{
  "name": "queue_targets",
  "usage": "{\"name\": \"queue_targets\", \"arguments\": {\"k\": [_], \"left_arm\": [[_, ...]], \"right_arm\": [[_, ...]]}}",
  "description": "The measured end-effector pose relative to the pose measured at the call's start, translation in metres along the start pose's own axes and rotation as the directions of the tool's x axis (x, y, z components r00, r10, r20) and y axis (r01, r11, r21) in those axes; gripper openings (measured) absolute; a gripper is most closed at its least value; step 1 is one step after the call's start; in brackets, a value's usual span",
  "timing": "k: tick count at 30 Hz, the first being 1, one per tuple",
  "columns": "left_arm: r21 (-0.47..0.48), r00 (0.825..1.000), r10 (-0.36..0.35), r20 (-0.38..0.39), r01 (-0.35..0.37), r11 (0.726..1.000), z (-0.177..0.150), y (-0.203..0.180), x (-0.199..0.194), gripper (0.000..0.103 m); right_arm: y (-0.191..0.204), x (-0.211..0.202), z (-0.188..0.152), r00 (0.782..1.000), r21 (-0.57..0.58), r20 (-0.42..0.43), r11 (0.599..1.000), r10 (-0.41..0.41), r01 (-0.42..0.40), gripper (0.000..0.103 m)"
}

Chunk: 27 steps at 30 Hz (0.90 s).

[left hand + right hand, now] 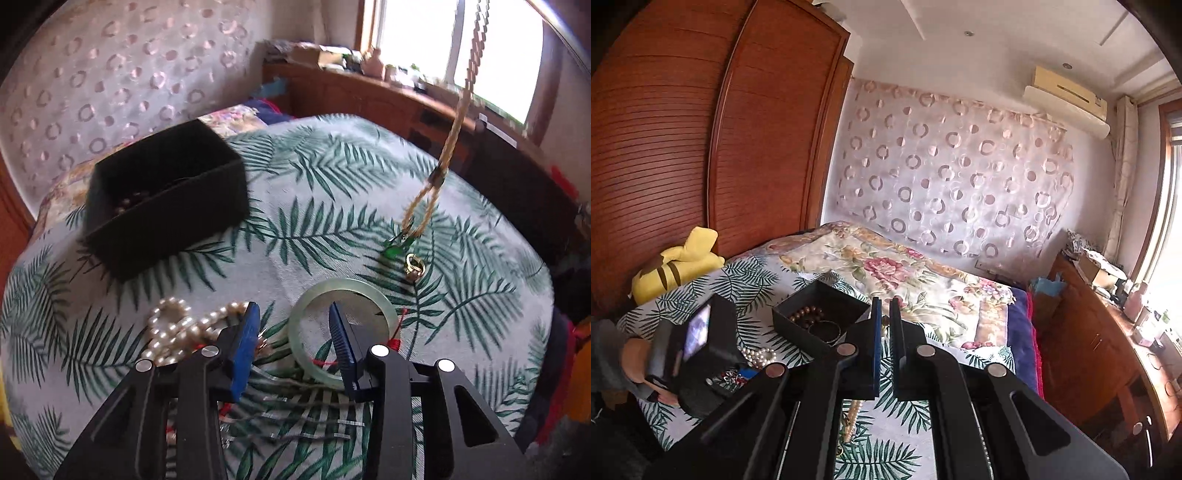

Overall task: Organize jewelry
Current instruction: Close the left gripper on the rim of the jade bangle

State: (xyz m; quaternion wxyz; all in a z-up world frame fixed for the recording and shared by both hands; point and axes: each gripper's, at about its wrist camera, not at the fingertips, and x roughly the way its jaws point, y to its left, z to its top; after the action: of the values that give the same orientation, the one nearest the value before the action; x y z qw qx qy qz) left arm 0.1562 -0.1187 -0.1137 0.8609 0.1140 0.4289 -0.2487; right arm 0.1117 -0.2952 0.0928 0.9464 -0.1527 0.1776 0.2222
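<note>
Your left hand-held gripper [293, 314] straddles the jade bangle [340, 334] on the bed [303, 236], its pads not pressing. Your right hand-held gripper [884, 301], clenched, dangles a braided necklace [456, 122]. The black box [166, 199] sits beyond.

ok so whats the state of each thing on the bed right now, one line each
left tool: open, fingers astride the rim of the jade bangle, not pressing it
right tool: shut on the braided chain
jade bangle: flat on the leaf-print cover
braided chain: hanging, lifted, pendant end near the cover
black box: open, beads inside
pearl necklace: heaped on the cover
</note>
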Motion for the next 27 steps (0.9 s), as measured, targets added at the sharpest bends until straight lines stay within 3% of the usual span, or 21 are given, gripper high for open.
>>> {"name": "queue_targets", "arguments": {"k": [5, 8, 12, 16, 21, 27], "left_arm": [[0.066, 0.999, 0.036, -0.026, -0.035, 0.997, 0.004, -0.01, 0.009, 0.03], [0.063, 0.999, 0.028, -0.028, -0.026, 0.998, 0.005, -0.009, 0.009, 0.013], [0.056, 1.0, 0.018, -0.021, -0.017, 0.998, 0.003, -0.005, 0.007, 0.008], [0.05, 1.0, 0.015, -0.014, -0.015, 0.999, 0.003, -0.003, 0.006, 0.006], [0.031, 1.0, 0.007, -0.009, -0.006, 0.999, 0.0, 0.002, 0.004, 0.006], [0.029, 1.0, 0.01, -0.001, -0.01, 1.0, -0.004, 0.005, 0.0, 0.006]], "right_arm": [[-0.008, 0.003, -0.003, 1.0, 0.018, -0.012, 1.0, 0.013, -0.013, 0.005], [-0.01, -0.002, 0.0, 1.0, 0.028, 0.018, 1.0, 0.012, -0.012, 0.005], [-0.014, -0.017, 0.009, 0.996, 0.048, 0.084, 0.999, 0.016, -0.02, 0.005], [-0.012, -0.02, 0.019, 0.996, 0.028, 0.091, 1.0, 0.008, -0.011, 0.005], [-0.009, 0.01, 0.001, 1.0, 0.006, -0.029, 1.0, -0.005, 0.005, 0.005], [-0.023, 0.065, -0.049, 0.979, 0.044, -0.198, 0.998, -0.042, 0.051, 0.005]]}}
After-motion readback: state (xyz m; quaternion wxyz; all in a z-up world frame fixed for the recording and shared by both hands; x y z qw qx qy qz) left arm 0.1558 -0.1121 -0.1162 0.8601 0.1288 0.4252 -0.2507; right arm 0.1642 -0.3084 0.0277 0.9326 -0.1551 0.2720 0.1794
